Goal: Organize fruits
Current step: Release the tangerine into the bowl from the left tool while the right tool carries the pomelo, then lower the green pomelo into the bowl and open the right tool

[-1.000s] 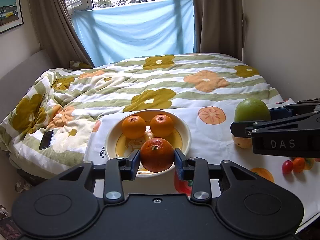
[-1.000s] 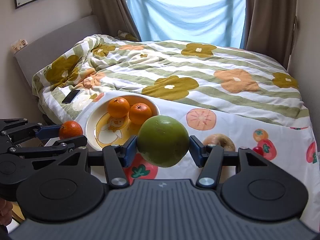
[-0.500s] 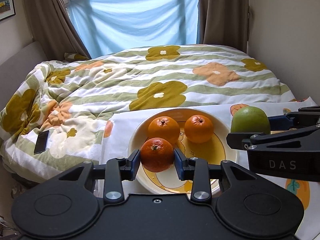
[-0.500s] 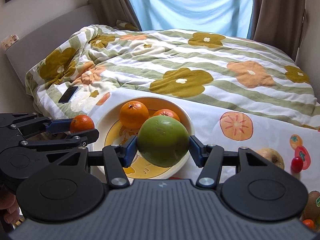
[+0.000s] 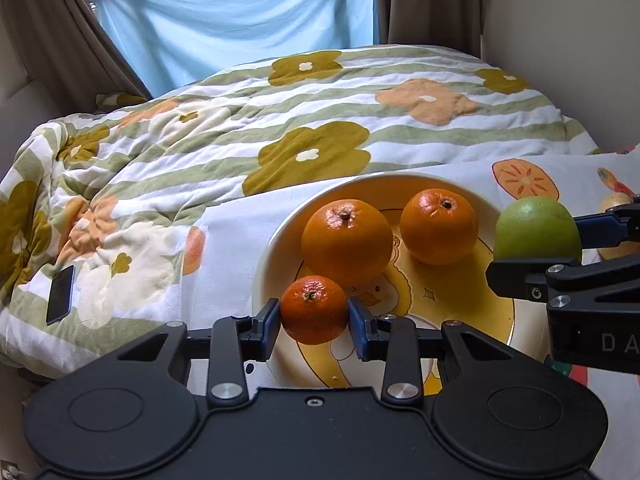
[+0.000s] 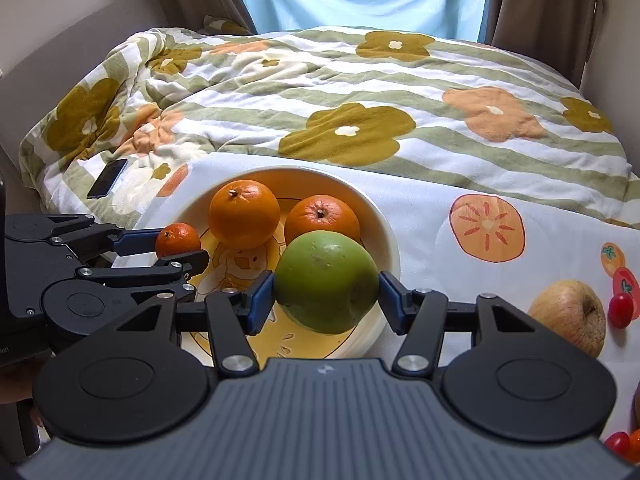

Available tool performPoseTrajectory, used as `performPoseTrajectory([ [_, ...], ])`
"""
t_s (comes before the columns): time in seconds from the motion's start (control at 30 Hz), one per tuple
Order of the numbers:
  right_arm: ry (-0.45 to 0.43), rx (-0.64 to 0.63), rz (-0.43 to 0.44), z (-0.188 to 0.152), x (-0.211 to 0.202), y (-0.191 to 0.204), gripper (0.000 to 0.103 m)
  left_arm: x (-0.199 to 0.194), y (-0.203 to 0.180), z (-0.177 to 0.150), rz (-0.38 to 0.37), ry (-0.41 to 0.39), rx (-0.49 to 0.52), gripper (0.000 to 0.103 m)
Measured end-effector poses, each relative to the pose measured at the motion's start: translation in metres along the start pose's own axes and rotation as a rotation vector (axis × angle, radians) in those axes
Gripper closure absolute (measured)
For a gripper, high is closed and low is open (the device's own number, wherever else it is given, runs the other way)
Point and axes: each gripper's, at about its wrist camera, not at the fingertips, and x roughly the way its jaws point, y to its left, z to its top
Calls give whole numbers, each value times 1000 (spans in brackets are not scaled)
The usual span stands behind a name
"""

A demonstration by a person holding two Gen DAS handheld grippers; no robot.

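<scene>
**Both grippers hold fruit over the bowl**

Far to the left of the left gripper, a dark phone [image 5: 61, 295] lies on the flowered quilt [image 5: 224, 136] of the bed. The left gripper [image 5: 314, 322] pinches a small mandarin [image 5: 313, 309] between its blue pads, which press the fruit on both sides; the fruit hangs over the near left rim of the bowl [image 5: 268, 256]. Ahead of this gripper, inside the bowl, sit two oranges: a larger orange [image 5: 346, 242] just beyond the mandarin and a second orange [image 5: 439, 225] to its right, close beside it.

Further right, the right gripper [image 6: 326, 300] clamps a big green fruit [image 6: 326, 281] between its fingers, held above the near right part of the bowl, just in front of the second orange. To the right of this gripper, a tan apple [image 6: 570, 316] and a cherry tomato [image 6: 620, 311] rest close together on the fruit-printed cloth [image 6: 424, 216] that covers the surface.
</scene>
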Motion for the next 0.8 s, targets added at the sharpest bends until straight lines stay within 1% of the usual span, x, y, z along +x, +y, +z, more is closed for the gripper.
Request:
performPoseTrajectory([
  [0.13, 11, 8, -18, -1, 5, -3, 32, 11, -4, -2, -1, 14, 47, 63],
  [0.23, 17, 7, -29, -2, 7, -4, 32, 12, -7, -3, -5, 20, 64, 62],
  [0.3, 17, 2, -36, -1, 6, -5, 32, 9, -6, -4, -12, 10, 69, 45],
  [0.33, 15, 1, -38, 0, 5, -5, 32, 6, -6, -5, -30, -2, 69, 32],
  [0.37, 13, 2, -40, 1, 4, -6, 32, 2, -6, -5, -30, -18, 72, 23],
  [0.43, 13, -2, -44, 2, 1, -7, 32, -5, -8, -5, -15, -30, 86, 20],
  [0.5, 12, -13, -50, 3, -1, -8, 32, -10, -7, -7, -20, -26, 84, 19],
  [0.57, 16, -22, -46, 4, -2, -8, 32, -16, -5, -10, -23, -28, 76, 13],
  [0.6, 18, -29, -43, 4, -3, -7, 32, -19, -4, -12, -21, -31, 74, 12],
  [0.7, 28, -50, -36, 3, 0, -4, 32, -26, -3, -16, -17, -31, 59, 12],
  [0.8, 38, -83, -25, 1, 7, 2, 32, -30, -2, -21, -22, -15, 43, 12],
])
